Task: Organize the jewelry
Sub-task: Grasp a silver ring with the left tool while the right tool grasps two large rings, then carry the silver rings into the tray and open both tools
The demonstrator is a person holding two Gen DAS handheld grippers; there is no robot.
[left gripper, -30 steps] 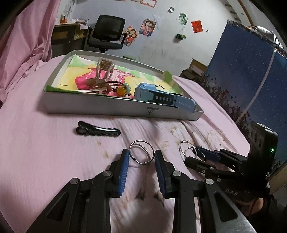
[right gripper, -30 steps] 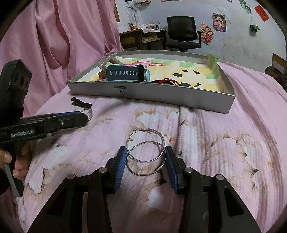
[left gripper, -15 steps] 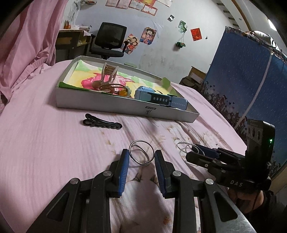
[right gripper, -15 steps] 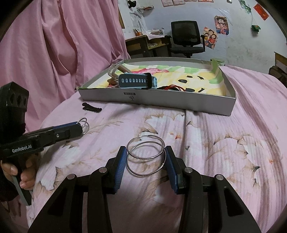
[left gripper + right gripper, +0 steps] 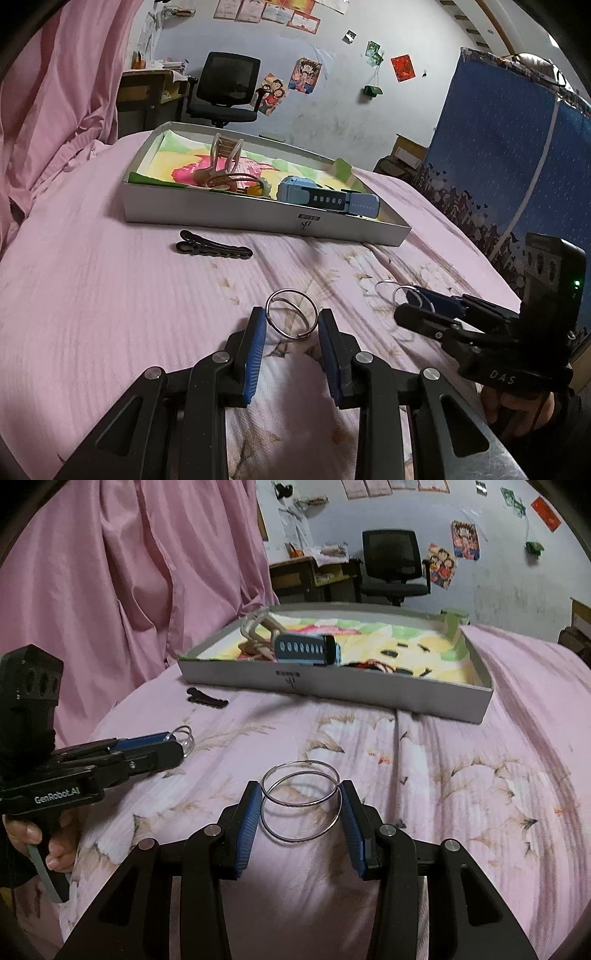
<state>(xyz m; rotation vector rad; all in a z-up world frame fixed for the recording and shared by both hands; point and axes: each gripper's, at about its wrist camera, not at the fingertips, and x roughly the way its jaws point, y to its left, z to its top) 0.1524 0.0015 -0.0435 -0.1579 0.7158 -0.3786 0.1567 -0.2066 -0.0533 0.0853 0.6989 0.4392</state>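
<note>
Both grippers are carrying something. The left gripper (image 5: 291, 325) has its blue pads closed on a small pair of silver rings (image 5: 291, 314), pinched across their width and held clear of the pink bedspread (image 5: 92, 314). The right gripper (image 5: 301, 808) is clamped the same way on a larger pair of thin silver hoops (image 5: 301, 801), one lying over the other. Each tool shows up in the other's camera, side by side over the near part of the bed, both angled down and toward the tray.

The white tray (image 5: 258, 218) sits farther across the bed, and it already has things in it: a beige claw clip (image 5: 223, 155) at its left end, a blue watch (image 5: 328, 197) near the front wall, and, seen from the right gripper's side, some red cord (image 5: 373, 664) and small dark pieces (image 5: 391, 652) on the colourful liner. I can't make out what those little dark pieces are.

So the sorting looks well under way but not finished. The two sets of rings have been lifted and likely need carrying to the tray and letting go. One black hair clip (image 5: 214, 251) lies loose on the bedspread just in front of the tray's near wall, to the left, and it probably goes in afterwards.
</note>
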